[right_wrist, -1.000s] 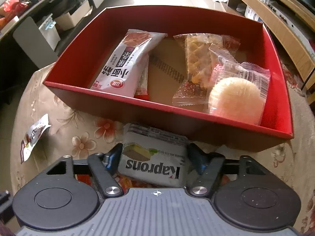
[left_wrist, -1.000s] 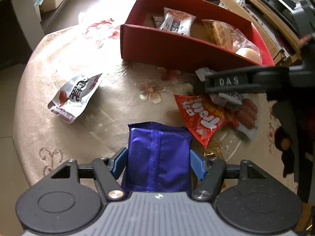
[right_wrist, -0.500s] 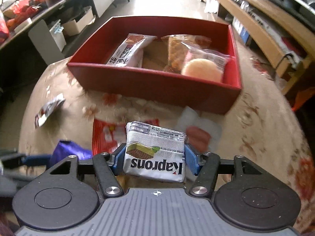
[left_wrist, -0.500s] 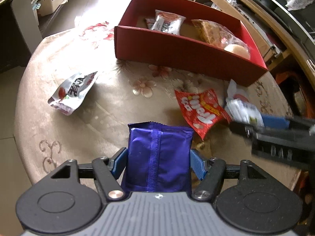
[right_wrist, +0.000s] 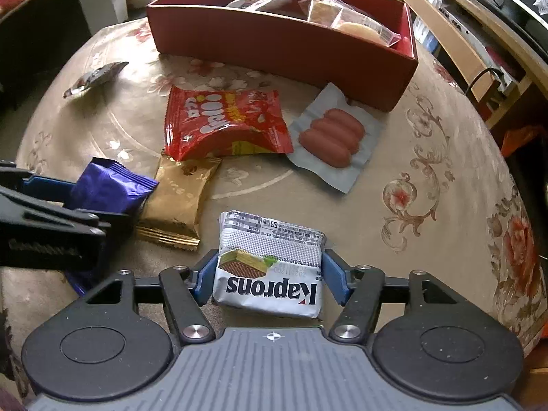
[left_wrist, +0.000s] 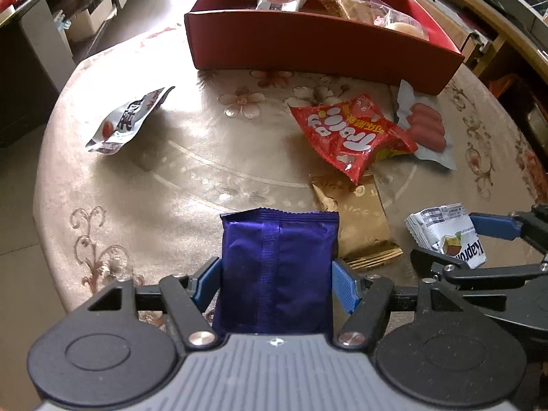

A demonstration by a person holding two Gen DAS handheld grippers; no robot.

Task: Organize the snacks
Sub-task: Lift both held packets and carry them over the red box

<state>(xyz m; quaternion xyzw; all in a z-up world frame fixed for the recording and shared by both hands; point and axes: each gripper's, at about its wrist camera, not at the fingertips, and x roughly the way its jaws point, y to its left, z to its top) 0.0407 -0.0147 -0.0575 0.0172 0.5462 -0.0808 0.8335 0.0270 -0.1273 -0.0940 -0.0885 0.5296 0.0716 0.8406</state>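
daylit from upper left of frame; blown-out glare on the tablecloth (left_wrist: 164,78) there; sharp at centre; strong fisheye bending at edges; dim, dark corners

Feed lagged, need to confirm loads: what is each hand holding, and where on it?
Left tongs pinch the purple packet across its side edges. Right tongs pinch the Kaprons wafer likewise.
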